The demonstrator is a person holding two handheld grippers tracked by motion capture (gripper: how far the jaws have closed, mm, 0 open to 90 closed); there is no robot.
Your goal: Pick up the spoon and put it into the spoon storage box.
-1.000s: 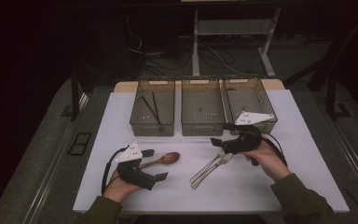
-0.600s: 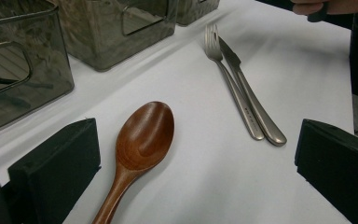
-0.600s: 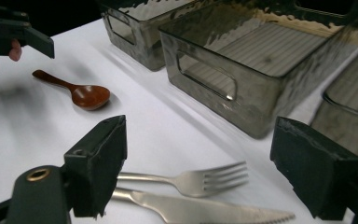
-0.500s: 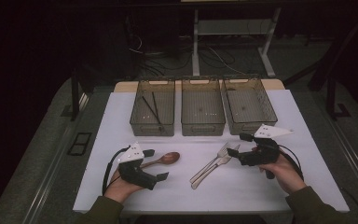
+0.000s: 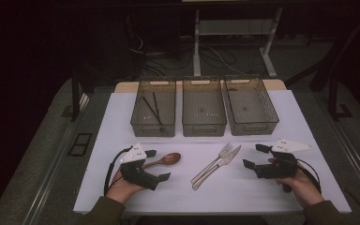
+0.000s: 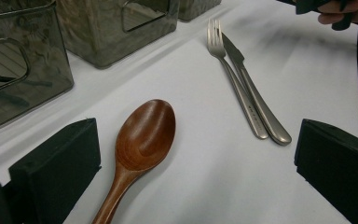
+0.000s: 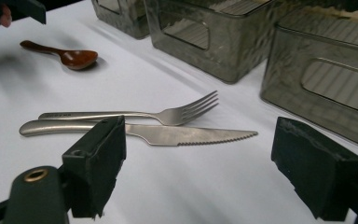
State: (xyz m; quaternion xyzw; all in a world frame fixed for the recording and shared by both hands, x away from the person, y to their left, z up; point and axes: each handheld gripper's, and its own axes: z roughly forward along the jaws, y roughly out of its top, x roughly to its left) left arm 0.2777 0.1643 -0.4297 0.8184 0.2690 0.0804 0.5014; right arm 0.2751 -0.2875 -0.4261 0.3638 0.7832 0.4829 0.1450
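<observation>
Resting at the near edge of the white table (image 5: 309, 122), the left gripper (image 5: 157, 165) and the right gripper (image 5: 255, 156) both stand with jaws spread wide and hold nothing. Between the left gripper's jaws, as its own view shows, lies a wooden spoon (image 6: 140, 144), bowl up and pointing away, handle running back toward the gripper; no jaw touches it. Near the table's middle, between the two grippers, a metal fork (image 5: 212, 162) and a metal knife (image 5: 218, 165) lie side by side, touching along their handles, tines and blade pointing toward the far right. In the right gripper view the knife (image 7: 168, 134) lies nearer, serrated edge toward the camera, with the fork (image 7: 144, 113) just behind it; both are ahead of the jaws, not between them. Farther back, three dark clear bins stand in a row: the left bin (image 5: 153, 129) holds two dark sticks (image 5: 153, 108); the middle bin (image 5: 204, 127) and the right bin (image 5: 255, 125) follow beside it.
</observation>
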